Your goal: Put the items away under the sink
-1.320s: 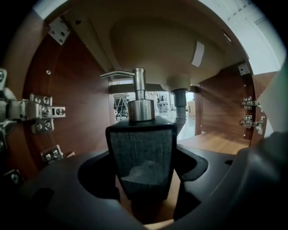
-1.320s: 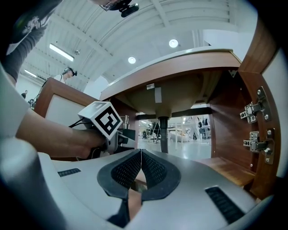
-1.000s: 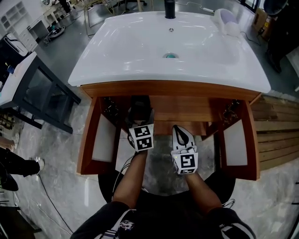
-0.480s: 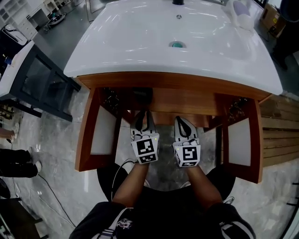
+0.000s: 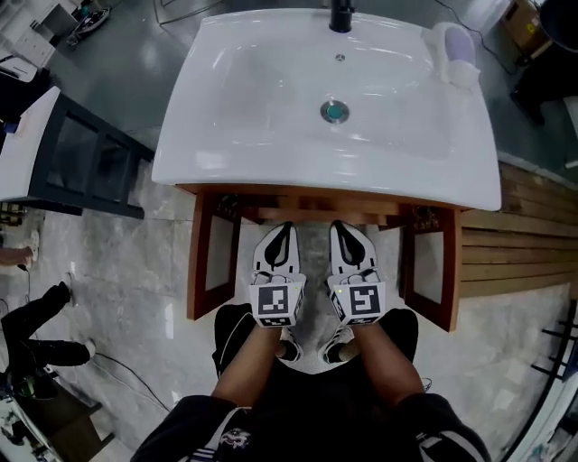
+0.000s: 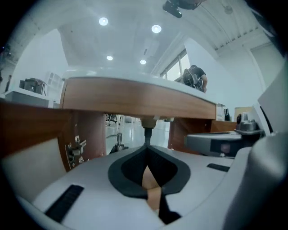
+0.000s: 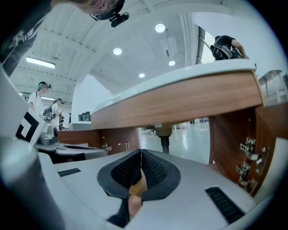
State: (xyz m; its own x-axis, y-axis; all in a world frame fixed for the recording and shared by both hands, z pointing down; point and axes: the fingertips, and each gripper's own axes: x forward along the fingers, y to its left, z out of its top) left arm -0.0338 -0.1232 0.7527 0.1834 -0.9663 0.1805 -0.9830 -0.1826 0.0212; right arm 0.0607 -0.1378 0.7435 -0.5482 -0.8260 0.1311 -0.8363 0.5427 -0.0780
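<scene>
My left gripper [image 5: 275, 245] and right gripper [image 5: 350, 242] hang side by side in front of the open wooden cabinet [image 5: 298, 206] under the white sink [image 5: 271, 90]. Both are shut with nothing between their tips. The left jaws have just been closing, and they are empty. In the left gripper view the left gripper [image 6: 147, 167] faces the cabinet's front rail [image 6: 135, 98] and the drain pipe [image 6: 147, 131]. The right gripper [image 7: 140, 167] looks at the same pipe [image 7: 164, 140]. The sink top hides the cabinet's inside from the head view.
Both cabinet doors stand open, left door [image 5: 217, 266] and right door [image 5: 430, 271]. A black faucet [image 5: 340, 16] and a white-and-purple object [image 5: 456, 43] sit at the sink's back. A dark table [image 5: 77, 149] stands at the left. Wooden planks [image 5: 524, 244] lie at the right.
Both grippers have drawn back out of the cabinet and risen. The left jaws went from open to shut. The head view has lifted, so the whole sink top shows.
</scene>
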